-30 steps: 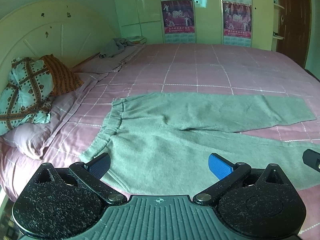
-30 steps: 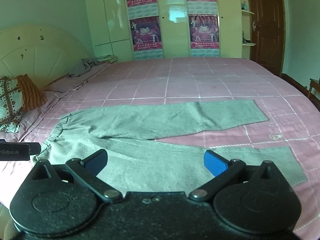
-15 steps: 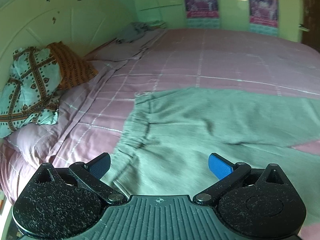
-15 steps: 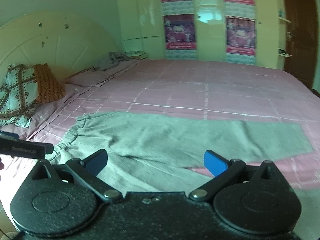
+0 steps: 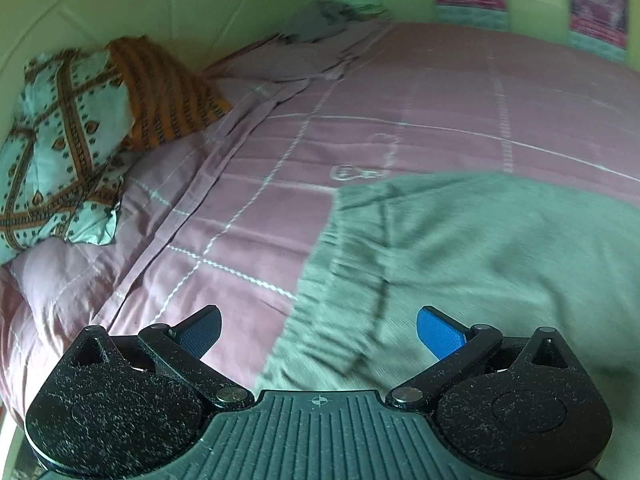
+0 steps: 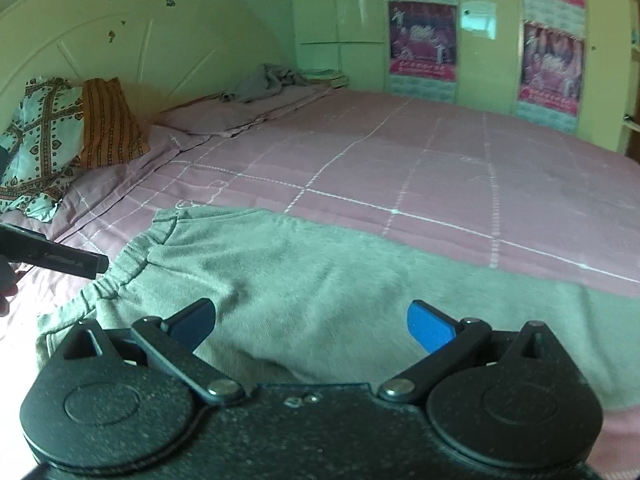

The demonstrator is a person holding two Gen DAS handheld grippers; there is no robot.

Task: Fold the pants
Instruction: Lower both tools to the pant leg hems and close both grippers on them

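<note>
Grey-green pants [image 5: 480, 248] lie flat on the pink bed, waistband [image 5: 340, 280] to the left, legs running off to the right. In the right wrist view the pants [image 6: 320, 272] fill the foreground. My left gripper [image 5: 319, 334] is open and empty, low over the near end of the waistband. My right gripper [image 6: 311, 326] is open and empty, low over the seat of the pants. The left gripper's finger [image 6: 60, 260] shows at the left edge of the right wrist view, beside the waistband.
A pink checked bedspread [image 6: 440, 168] covers the bed. Patterned pillows [image 5: 72, 136] lean on the headboard at the left. A grey cloth heap [image 6: 268, 82] lies at the far corner. A wardrobe with posters [image 6: 424, 40] stands behind the bed.
Both grippers have moved left and lower toward the waistband end of the pants. The pant legs have slid out of view to the right. Both stay open.
</note>
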